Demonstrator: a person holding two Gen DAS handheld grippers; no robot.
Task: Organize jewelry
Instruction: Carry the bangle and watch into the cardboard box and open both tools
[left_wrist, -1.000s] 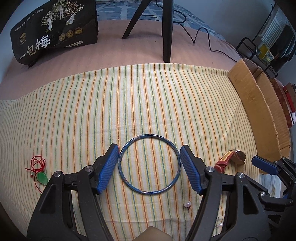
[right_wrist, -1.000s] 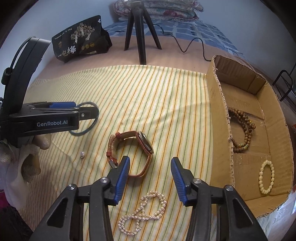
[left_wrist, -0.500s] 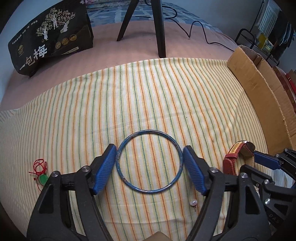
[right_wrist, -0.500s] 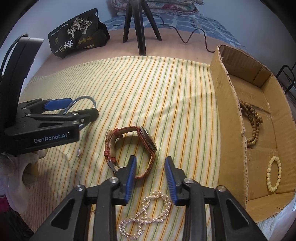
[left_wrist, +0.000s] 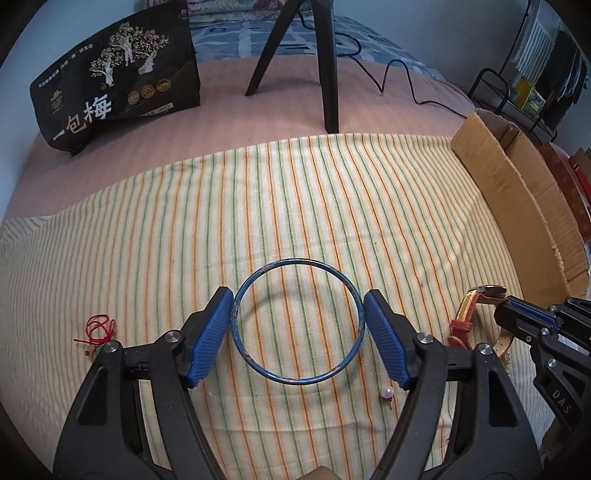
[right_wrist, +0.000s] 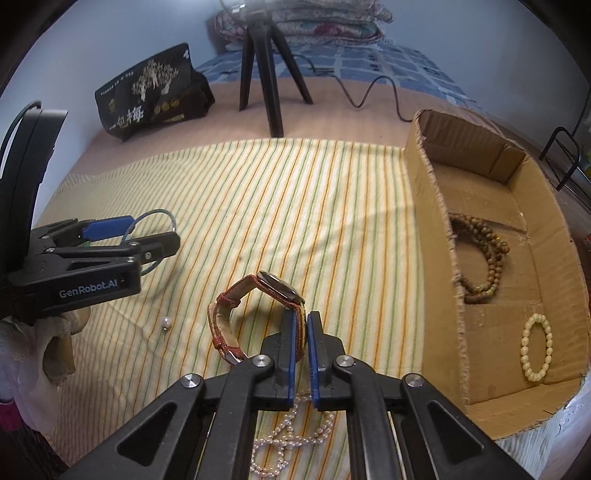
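Observation:
A thin blue bangle (left_wrist: 295, 261) sits between my left gripper's (left_wrist: 297, 317) blue pads, which press on its left and right sides; its shadow falls on the striped cloth just under it. My right gripper (right_wrist: 302, 321) is shut on the strap of a brown-strapped watch (right_wrist: 255, 291), which stands on edge on the cloth. In the left wrist view the watch (left_wrist: 463, 319) and the right gripper (left_wrist: 517, 319) show at the right edge. The right wrist view has the left gripper (right_wrist: 147, 234) with the bangle (right_wrist: 162, 212) at its left.
A cardboard box (right_wrist: 436, 258) on the right holds a wooden bead bracelet (right_wrist: 480, 258) and a cream bead bracelet (right_wrist: 535, 347). A pearl necklace (right_wrist: 291, 435), a pearl stud (left_wrist: 386, 393) and a red cord with a green pendant (left_wrist: 98, 328) lie on the cloth. A black bag (left_wrist: 118, 85) and tripod (left_wrist: 328, 74) stand behind.
My right gripper's jaws have closed from wide apart onto the watch strap, and the watch now stands more upright. The left gripper stays around the bangle.

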